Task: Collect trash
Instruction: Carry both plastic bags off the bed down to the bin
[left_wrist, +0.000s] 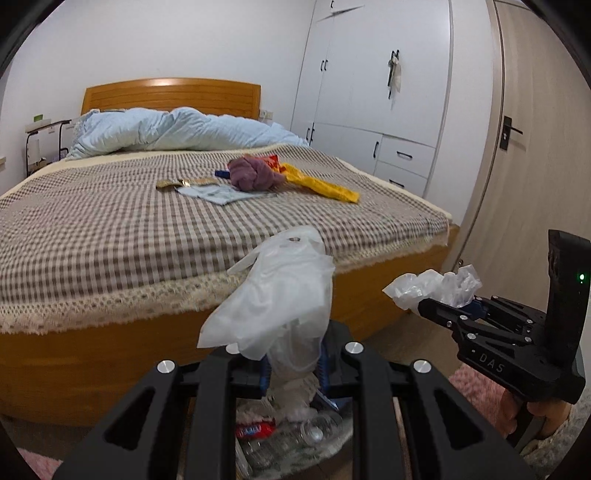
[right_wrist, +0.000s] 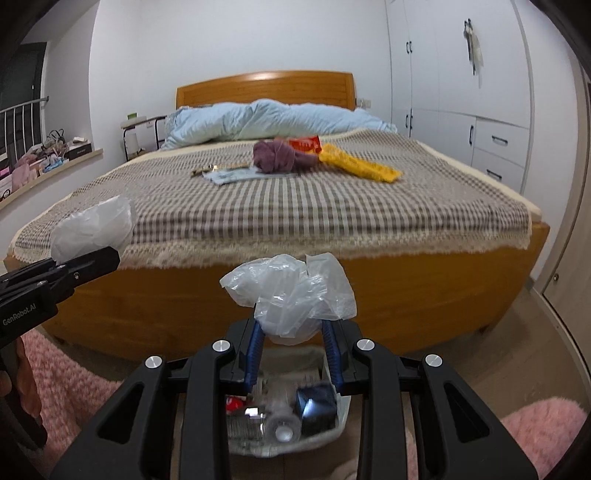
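My left gripper (left_wrist: 291, 363) is shut on one bunched edge of a clear plastic trash bag (left_wrist: 273, 291). My right gripper (right_wrist: 293, 336) is shut on the other bunched edge of the bag (right_wrist: 291, 291). The bag hangs between them with trash inside: a red wrapper (left_wrist: 255, 430), clear bottles (left_wrist: 295, 435) and a dark box (right_wrist: 316, 406). The right gripper shows in the left wrist view (left_wrist: 439, 302); the left gripper shows in the right wrist view (right_wrist: 92, 258). On the bed lie a yellow wrapper (left_wrist: 325, 186), a red packet (right_wrist: 304, 143), a light blue packet (left_wrist: 218, 194) and a gold wrapper (left_wrist: 184, 183).
The bed (left_wrist: 110, 229) with a checked cover stands ahead, its wooden footboard (right_wrist: 258, 314) close. A purple cloth (left_wrist: 255, 173) and blue duvet (left_wrist: 177, 129) lie on it. White wardrobes (left_wrist: 369, 92) and a door (left_wrist: 535, 129) are on the right. Pink rug (right_wrist: 74, 369) on the floor.
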